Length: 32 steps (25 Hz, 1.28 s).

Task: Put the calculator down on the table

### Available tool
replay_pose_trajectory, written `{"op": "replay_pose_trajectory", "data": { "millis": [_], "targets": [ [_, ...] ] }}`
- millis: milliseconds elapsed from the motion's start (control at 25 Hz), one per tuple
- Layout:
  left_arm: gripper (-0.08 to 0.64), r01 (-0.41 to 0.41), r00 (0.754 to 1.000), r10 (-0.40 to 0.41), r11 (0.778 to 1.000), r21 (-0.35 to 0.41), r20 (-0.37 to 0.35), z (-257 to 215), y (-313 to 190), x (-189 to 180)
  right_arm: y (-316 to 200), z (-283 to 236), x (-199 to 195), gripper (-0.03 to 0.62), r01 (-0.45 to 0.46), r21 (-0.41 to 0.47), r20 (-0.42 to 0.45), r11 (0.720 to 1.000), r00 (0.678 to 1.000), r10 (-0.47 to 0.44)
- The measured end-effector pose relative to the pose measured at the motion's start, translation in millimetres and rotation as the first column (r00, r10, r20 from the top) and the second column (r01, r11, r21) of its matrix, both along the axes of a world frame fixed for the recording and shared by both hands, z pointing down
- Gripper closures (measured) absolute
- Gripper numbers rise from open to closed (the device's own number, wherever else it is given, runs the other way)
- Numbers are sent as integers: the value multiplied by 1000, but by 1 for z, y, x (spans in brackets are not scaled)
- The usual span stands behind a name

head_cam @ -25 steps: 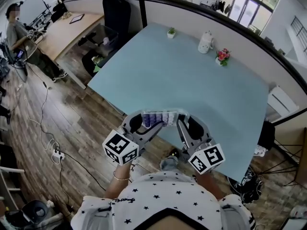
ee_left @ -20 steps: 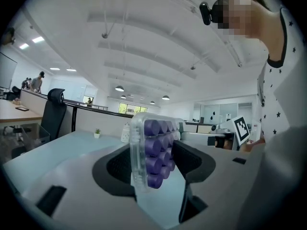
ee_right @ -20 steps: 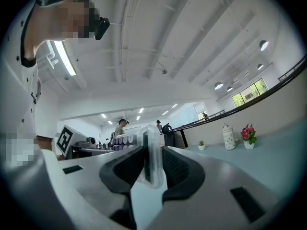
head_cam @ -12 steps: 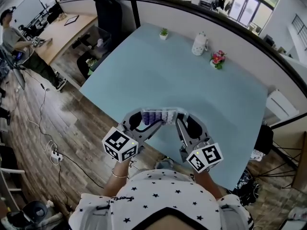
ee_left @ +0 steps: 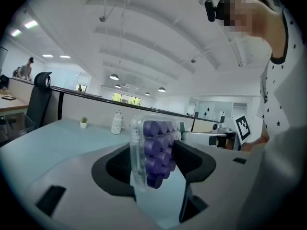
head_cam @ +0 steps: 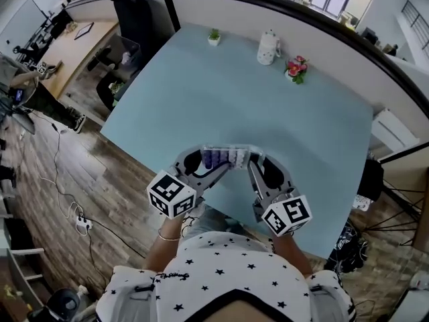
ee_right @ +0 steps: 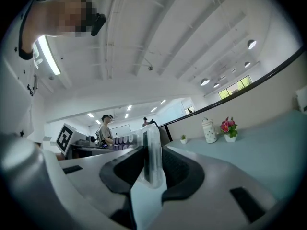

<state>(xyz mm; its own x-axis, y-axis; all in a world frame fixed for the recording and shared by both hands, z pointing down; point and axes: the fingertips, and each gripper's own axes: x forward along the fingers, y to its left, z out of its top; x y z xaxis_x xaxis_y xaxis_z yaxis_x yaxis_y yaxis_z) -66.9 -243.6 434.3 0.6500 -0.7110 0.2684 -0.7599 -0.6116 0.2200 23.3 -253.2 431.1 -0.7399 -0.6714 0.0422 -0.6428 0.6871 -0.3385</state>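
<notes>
- Pinching one end of the clear-cased calculator with round purple keys [head_cam: 226, 157] in the left gripper [head_cam: 216, 165], pads on back and keys.
- Clamping the other end in the right gripper [head_cam: 253, 161].
- Holding it upright over the near edge of the pale blue table [head_cam: 268, 99].

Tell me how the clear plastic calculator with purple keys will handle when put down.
The clear plastic calculator with round purple keys is probably stiff: it spans straight between the left gripper and right gripper. Its smooth casing may slide on the pale blue table. Flat, it should not roll.
</notes>
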Motion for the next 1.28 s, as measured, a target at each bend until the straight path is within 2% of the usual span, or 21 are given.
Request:
{"op": "replay_pose_trajectory", "data": {
  "millis": [160,600,1280],
  "targets": [
    [295,-43,999,42,999,-25,-15,17,-14,6,-10,15,6,488,-49,-36,-12,998,999,49],
    [288,-128,991,118,976,-174,-70,80,-33,19,-22,74,21,482,-166,-180,-93,969,984,152],
    [279,-179,984,166,921,-346,-68,160,-41,14,-24,149,16,482,-237,-352,-175,905,967,185]
  ]
}}
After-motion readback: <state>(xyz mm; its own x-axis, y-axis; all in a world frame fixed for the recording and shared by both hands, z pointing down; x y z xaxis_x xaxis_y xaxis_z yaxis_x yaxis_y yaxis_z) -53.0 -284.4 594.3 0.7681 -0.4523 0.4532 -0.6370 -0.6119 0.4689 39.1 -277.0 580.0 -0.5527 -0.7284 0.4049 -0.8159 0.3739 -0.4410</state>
